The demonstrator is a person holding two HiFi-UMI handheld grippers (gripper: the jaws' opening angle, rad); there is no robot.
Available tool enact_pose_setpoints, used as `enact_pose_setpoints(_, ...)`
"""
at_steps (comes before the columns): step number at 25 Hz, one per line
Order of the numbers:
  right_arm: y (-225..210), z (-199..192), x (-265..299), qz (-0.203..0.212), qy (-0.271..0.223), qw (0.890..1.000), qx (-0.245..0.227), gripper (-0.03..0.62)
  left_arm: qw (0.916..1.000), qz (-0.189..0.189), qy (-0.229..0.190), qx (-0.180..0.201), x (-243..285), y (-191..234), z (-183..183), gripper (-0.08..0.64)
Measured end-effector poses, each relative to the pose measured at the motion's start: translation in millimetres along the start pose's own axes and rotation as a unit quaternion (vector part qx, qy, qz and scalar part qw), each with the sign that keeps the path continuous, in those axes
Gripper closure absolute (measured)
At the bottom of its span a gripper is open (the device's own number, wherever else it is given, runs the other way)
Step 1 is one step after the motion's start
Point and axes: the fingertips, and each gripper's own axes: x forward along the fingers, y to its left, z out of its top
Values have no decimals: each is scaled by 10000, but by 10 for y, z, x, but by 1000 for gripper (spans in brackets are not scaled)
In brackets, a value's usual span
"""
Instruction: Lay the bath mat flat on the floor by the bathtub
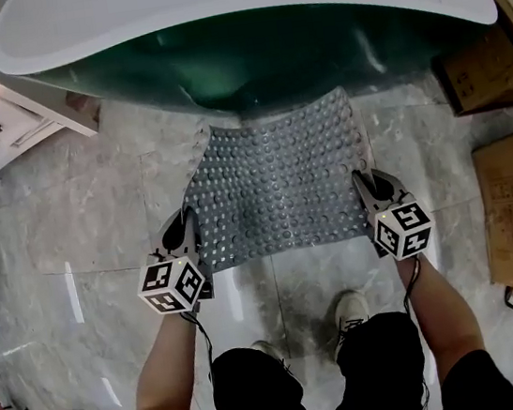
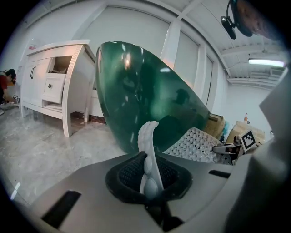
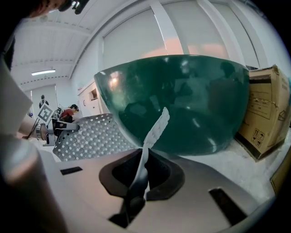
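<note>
Head view, centre of frame: I hold the bath mat (image 1: 278,187) spread between both tools, just in front of the bathtub (image 1: 244,49), whose dark green wall fills the upper part of the frame.

The left gripper (image 1: 188,226) is clamped on the mat's near left corner. In its own view the jaws are pressed together on a pale, knobbed edge that stands up between them. The right gripper (image 1: 367,186) pinches the near right corner in the same way, with a thin strip of mat rising from its closed jaws.

The mat is grey and flexible, covered in rows of round studs and small holes. It bows slightly across its width. Its far edge lies close to the foot of the tub, though I cannot tell whether that edge touches the floor (image 1: 79,224). The near edge is raised at the grippers.

Step in hand, as I judge it: lowering the near edge. To do it well I would:
- hold the two grippers level and well apart, so the sheet stays taut and does not fold;
- bring both down together, letting the mat settle from the tub side toward my shoes (image 1: 350,314);
- let go only when both corners rest flat and the far edge runs parallel to the tub.
</note>
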Motion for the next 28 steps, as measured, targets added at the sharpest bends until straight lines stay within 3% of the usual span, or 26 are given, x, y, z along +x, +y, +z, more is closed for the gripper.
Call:
enact_pose_setpoints(7,-167,-348,340,-66,23,10000,-15,561,10000,79,12,-10,290,264,-344,526)
enact_pose_setpoints(22,-582,-999,715,-527,362,9969,462,561,9987,283,322,272,772,609,-644,526)
enact_pose_setpoints(28,-727,-1219,769,-758,611,9939,519,560,9974,439,551,139,894,818,-796,526)
